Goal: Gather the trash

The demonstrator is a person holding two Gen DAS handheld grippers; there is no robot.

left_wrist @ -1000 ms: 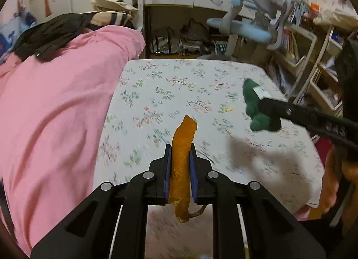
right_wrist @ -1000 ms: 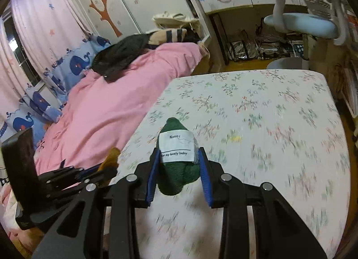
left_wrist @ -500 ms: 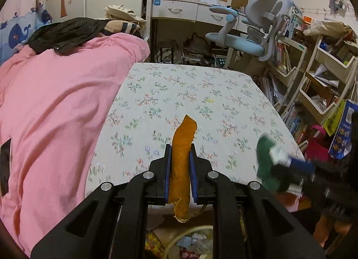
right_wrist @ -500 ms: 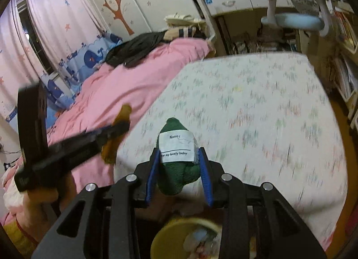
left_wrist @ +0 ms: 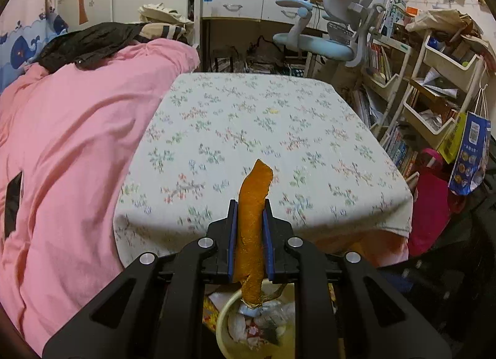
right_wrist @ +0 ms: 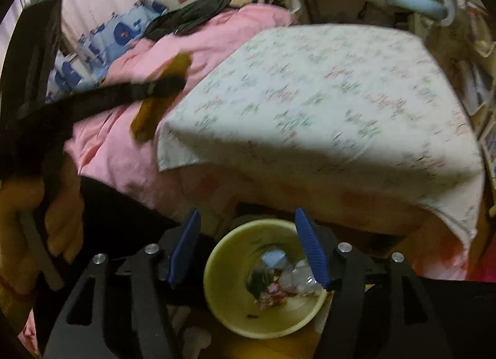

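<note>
Orange peel (left_wrist: pixel 252 222): clamped upright between the blue pads of the left gripper (left_wrist: pixel 250 241); long strip, top curling above the jaws, tail dangling below toward the bin; likely kept gripped until square over the opening.
Left gripper, side view (right_wrist: pixel 167 84): blurred, peel (right_wrist: pixel 161 95) crossing the jaws, held over the pink quilt (right_wrist: pixel 130 154) just left of the bed corner, above and left of the bin.
Right gripper (right_wrist: pixel 248 250): jaws just opened wide, nothing between the pads; poised directly over the bin, which fits a release of its load.
Bin (right_wrist: pixel 217 266): pale yellow, round, open-topped, on the floor against the foot of the bed; placement lets trash go straight down from the bed edge.
Bin contents: crumpled clear wrap, a pale blue scrap, red-and-white bits, and a dark green lump (right_wrist: pixel 257 280), probably the piece just let go; blur prevents certainty.
Bin, left view (left_wrist: pixel 223 318): only the rim and some litter visible under the jaws, peel tail hanging over the rim.
Floral sheet (left_wrist: pixel 248 129): no litter visible on it.
Remaining step, judged: shift the left gripper over the bin and release the peel.
Risk, judged: limp strip may catch on a pad or the rim.
</note>
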